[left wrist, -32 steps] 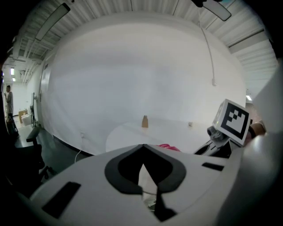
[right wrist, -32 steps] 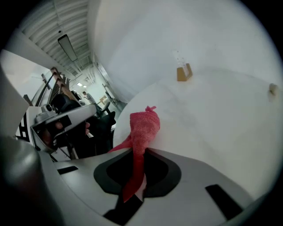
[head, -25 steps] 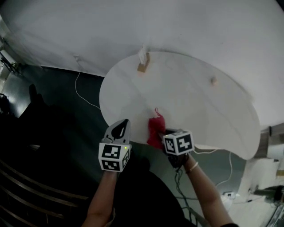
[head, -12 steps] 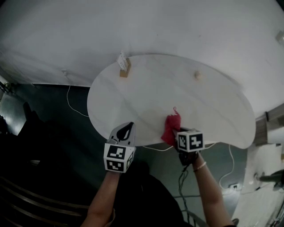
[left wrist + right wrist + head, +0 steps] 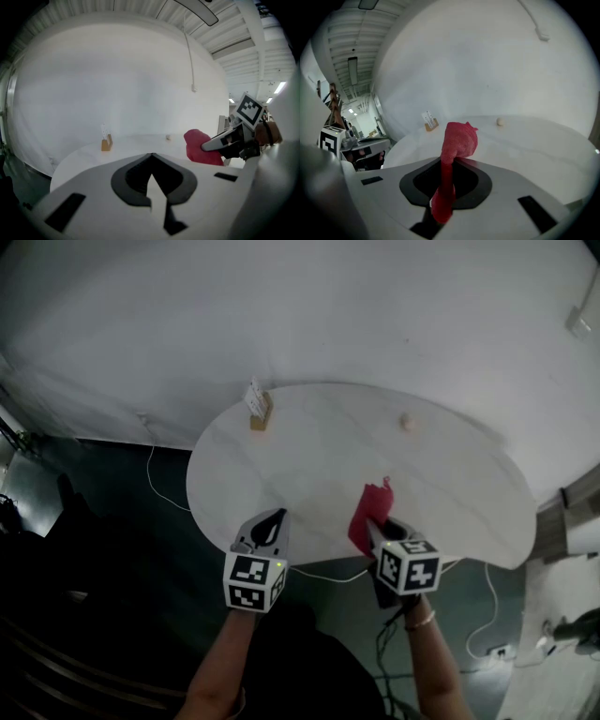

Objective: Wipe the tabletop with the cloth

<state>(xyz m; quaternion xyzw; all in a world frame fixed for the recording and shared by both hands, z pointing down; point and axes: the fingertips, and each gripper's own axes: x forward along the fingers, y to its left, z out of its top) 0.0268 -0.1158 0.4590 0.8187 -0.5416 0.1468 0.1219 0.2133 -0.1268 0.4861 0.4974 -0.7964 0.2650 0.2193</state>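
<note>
A red cloth (image 5: 368,512) is pinched in my right gripper (image 5: 378,528), which is shut on it at the near edge of the white oval table (image 5: 309,451). In the right gripper view the red cloth (image 5: 454,150) stands up from between the jaws over the tabletop (image 5: 534,140). My left gripper (image 5: 269,524) hangs at the table's near left edge, shut and holding nothing. From the left gripper view, the red cloth (image 5: 199,146) and the right gripper (image 5: 222,140) show at the right.
A small wooden card holder (image 5: 257,407) stands at the table's far left edge. A small pale ball (image 5: 406,421) lies near the far edge. A white cable (image 5: 159,474) trails on the dark floor. A white wall rises behind the table.
The right gripper has carried the red cloth rightward along the table's near edge. The head view has shifted. The left gripper stays near the left edge.
</note>
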